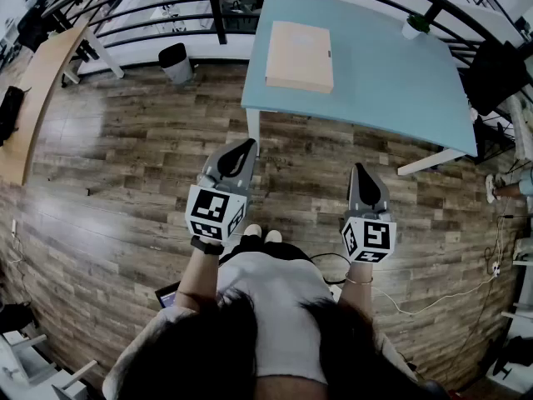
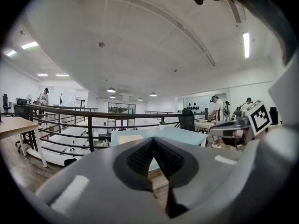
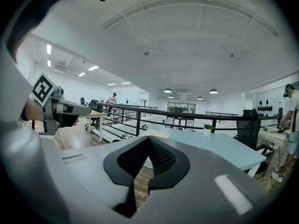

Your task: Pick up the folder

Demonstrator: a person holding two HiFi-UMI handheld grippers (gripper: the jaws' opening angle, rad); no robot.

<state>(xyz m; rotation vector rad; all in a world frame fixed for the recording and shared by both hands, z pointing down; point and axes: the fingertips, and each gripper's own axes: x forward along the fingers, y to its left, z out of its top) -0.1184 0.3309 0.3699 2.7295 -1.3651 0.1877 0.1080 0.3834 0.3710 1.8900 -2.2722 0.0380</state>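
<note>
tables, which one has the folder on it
The light blue table ahead: the tan folder lies flat near its left edge. The other is a brown wooden table at the far left.

Left gripper and right gripper: matt grey plastic, black textured pads. Ahead of them: folder, matt tan card; table, smooth pale-blue top.

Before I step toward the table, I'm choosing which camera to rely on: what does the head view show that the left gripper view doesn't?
Only the head view: the person's shoes and the left gripper from above, short of the table. Only the left gripper view: ceiling lights, people standing beyond, its shut, empty fingers. Both: table, tan folder, railing, right gripper.
</note>
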